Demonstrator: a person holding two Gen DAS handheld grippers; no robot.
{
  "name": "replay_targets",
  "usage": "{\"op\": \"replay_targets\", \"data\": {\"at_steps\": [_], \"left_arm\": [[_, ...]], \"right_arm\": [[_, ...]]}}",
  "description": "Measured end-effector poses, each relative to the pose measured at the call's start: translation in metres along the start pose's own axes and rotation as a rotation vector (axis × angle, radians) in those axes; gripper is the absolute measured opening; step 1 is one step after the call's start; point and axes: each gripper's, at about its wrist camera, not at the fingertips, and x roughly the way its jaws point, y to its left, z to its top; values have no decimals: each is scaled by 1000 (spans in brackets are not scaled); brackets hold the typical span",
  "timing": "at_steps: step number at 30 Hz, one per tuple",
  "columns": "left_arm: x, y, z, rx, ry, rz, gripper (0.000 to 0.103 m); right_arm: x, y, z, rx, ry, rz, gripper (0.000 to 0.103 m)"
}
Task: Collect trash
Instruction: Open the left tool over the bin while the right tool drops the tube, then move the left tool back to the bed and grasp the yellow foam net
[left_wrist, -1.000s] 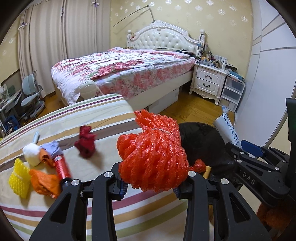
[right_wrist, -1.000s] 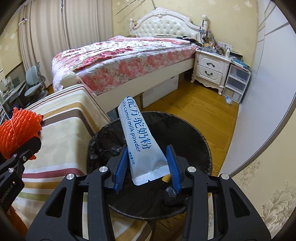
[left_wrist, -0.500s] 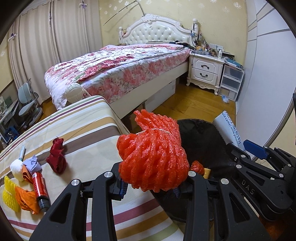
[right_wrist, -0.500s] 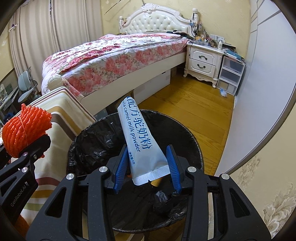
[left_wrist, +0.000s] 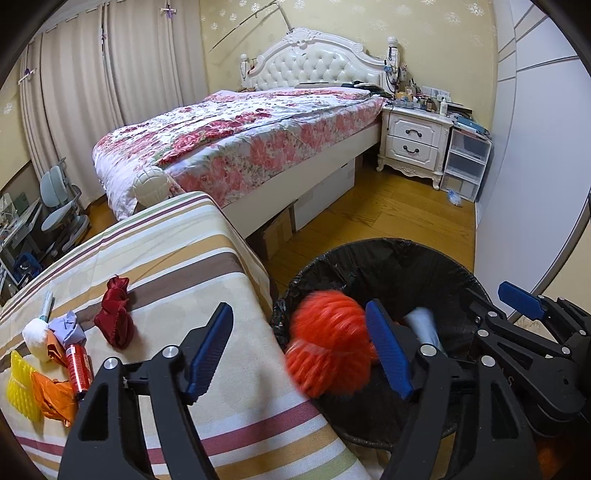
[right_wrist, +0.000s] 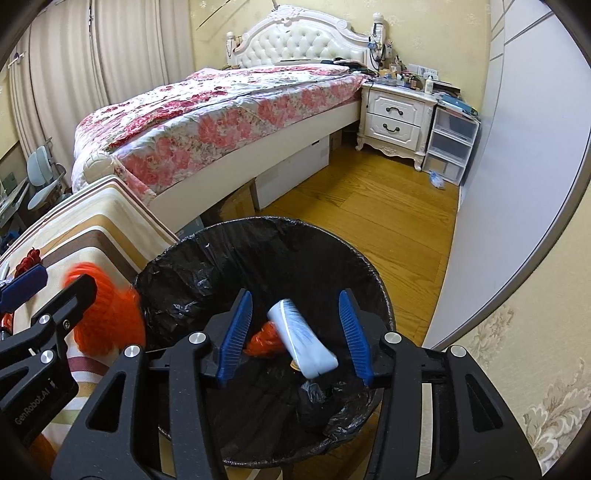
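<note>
My left gripper (left_wrist: 299, 350) is open above the table's right edge. The orange foam net (left_wrist: 327, 356) is blurred and falls free at the rim of the black-lined trash bin (left_wrist: 369, 258). My right gripper (right_wrist: 295, 332) is open over the bin (right_wrist: 258, 236). The white milk powder pouch (right_wrist: 301, 341) is loose between its fingers, dropping into the bin, with an orange scrap (right_wrist: 264, 341) below it. The orange net also shows in the right wrist view (right_wrist: 107, 317), at the bin's left rim.
On the striped tablecloth (left_wrist: 166, 258) lie a dark red wrapper (left_wrist: 116, 314), a red tube (left_wrist: 79, 367), orange wrappers (left_wrist: 51, 395), a yellow foam net (left_wrist: 22, 384), a white ball (left_wrist: 35, 334) and purple paper (left_wrist: 68, 326). A bed (left_wrist: 240, 136) and nightstand (left_wrist: 415, 140) stand beyond.
Both grippers have opened. The orange foam net has left the left gripper and the milk powder pouch has left the right gripper; both drop toward the bin.
</note>
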Motion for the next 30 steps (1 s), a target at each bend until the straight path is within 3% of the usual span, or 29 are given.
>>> {"op": "replay_targets", "data": {"at_steps": [12,30], "left_arm": [[-31,51,-23,-58,2,94,75],[-95,168,-73,-225,-24,299,75]], "right_arm": [[-22,33,-15,-30,-3,70,50],[-57,161,-41,-253,11,272,50]]}}
